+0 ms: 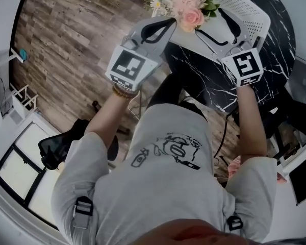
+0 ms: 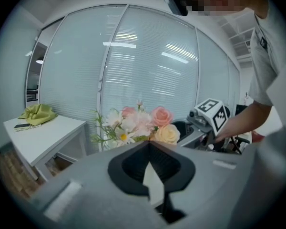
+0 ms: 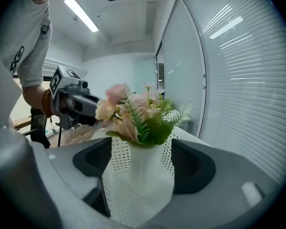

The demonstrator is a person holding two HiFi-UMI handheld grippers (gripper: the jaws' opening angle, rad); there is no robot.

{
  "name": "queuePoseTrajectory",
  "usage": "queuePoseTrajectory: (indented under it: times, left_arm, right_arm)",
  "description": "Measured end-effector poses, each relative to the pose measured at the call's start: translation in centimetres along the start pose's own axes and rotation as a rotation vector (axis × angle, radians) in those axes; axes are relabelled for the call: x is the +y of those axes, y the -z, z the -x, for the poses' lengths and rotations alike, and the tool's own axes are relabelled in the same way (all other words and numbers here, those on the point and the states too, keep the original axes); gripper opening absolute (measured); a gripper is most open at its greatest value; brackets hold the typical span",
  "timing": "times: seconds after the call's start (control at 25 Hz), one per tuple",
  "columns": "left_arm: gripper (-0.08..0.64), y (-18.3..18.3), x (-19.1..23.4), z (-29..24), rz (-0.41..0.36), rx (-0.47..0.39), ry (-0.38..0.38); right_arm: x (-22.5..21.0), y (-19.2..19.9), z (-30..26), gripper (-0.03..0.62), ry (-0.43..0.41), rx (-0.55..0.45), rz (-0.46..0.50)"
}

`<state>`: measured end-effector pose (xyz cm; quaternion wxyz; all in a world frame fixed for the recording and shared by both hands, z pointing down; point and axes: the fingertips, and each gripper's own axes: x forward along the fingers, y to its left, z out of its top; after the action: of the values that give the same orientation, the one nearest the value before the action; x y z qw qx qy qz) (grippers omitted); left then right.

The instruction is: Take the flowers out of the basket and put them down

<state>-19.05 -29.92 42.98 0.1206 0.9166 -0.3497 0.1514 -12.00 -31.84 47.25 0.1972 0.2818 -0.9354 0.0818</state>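
Observation:
A bouquet of pink, peach and white flowers point(image 1: 186, 1) stands in a white perforated basket point(image 1: 250, 11) on a round black marble table point(image 1: 204, 80). My left gripper point(image 1: 172, 20) is shut, its tips meeting right at the bouquet's near edge; I see nothing caught between them. In the left gripper view the flowers point(image 2: 138, 123) rise just beyond the closed tips point(image 2: 149, 143). My right gripper point(image 1: 210, 20) is open wide over the basket. In the right gripper view the basket point(image 3: 143, 175) and flowers point(image 3: 138, 113) fill the gap between the spread jaws point(image 3: 142, 142).
Wooden floor point(image 1: 71, 40) lies left of the table. A white side table point(image 2: 43, 137) with a green cloth point(image 2: 37, 112) stands by the glass wall with blinds. A black office chair point(image 1: 56, 147) is behind me on the left.

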Motion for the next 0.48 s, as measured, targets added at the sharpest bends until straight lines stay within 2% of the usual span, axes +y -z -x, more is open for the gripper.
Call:
queuePoseTrajectory:
  times: [0.2,0.48]
  left_arm:
    - [0.002,0.8,0.7,-0.5,0.015,0.013,-0.005]
    - [0.002,1.3,1.5,-1.1,0.035,0.018,-0.007]
  right_arm:
    - [-1.6,1.1,-2.4,0.425,-0.021,0.021,0.030]
    - [-1.2,3.5,-5.0,0.455,-0.089,0.033,0.023]
